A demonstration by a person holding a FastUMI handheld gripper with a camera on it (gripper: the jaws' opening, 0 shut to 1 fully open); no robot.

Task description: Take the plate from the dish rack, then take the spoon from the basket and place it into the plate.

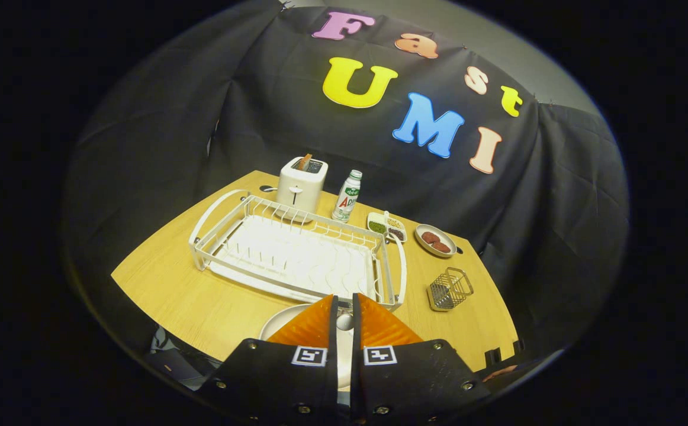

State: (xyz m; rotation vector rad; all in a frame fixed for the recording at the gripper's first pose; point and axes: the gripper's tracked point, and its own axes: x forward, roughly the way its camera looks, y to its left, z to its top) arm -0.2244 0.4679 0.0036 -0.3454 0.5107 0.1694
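My fingers [344,316] are drawn almost together and pinch a spoon [344,322], whose small pale rounded end shows in the narrow gap between them. Right beneath and just ahead of the tips sits the plate [279,322], a pale round dish on the desk [202,296], peeking out at about ten o'clock from my tips. The dish rack [296,254] lies beyond at twelve o'clock with no plate in it, and the little wire basket [449,289] stands at two o'clock, well apart. I judge the plate step done and the spoon ready to go down onto the plate. The spoon looks light, stiff and smooth, so it could slip or swivel in a two-point pinch; I cannot tell which part I hold. The plate is probably hard and breakable, so I would lower the spoon close to its flat middle before letting go, lest it clatter or bounce off the rim.
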